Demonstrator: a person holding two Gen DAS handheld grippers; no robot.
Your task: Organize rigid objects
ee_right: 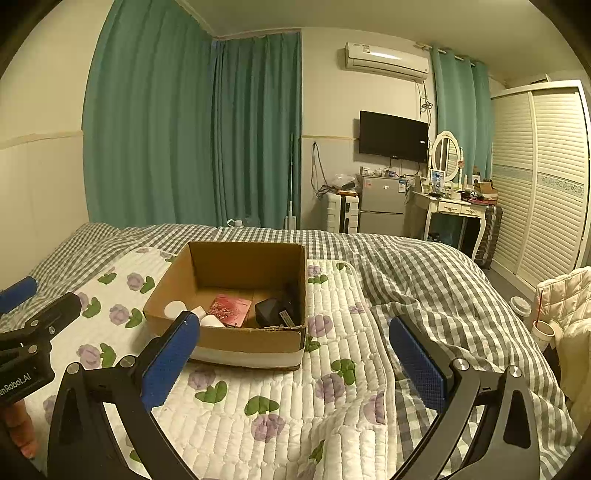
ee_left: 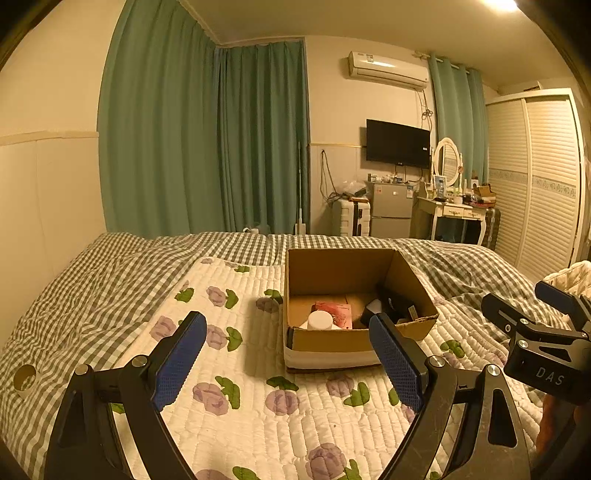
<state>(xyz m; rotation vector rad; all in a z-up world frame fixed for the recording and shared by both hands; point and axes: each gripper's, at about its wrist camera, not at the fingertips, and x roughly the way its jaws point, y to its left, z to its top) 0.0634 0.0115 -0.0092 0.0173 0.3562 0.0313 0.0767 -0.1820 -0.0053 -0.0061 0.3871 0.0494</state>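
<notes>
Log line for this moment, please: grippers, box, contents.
left gripper: open, empty | right gripper: open, empty | cardboard box: on quilt, open | inside: pink case, black object, white bottles

Dim, warm yellowish ceiling light [ee_left: 500,4]; sharp centre, strong fisheye bending at edges.

A bed [ee_right: 406,266] covered by a grey-and-white checked duvet carries a white quilted mat [ee_right: 258,398] printed with purple flowers and green leaves. An open cardboard box [ee_right: 236,339] sits on the mat toward its far edge. A small round object [ee_left: 25,377] lies on the duvet near the bed's left edge.
</notes>
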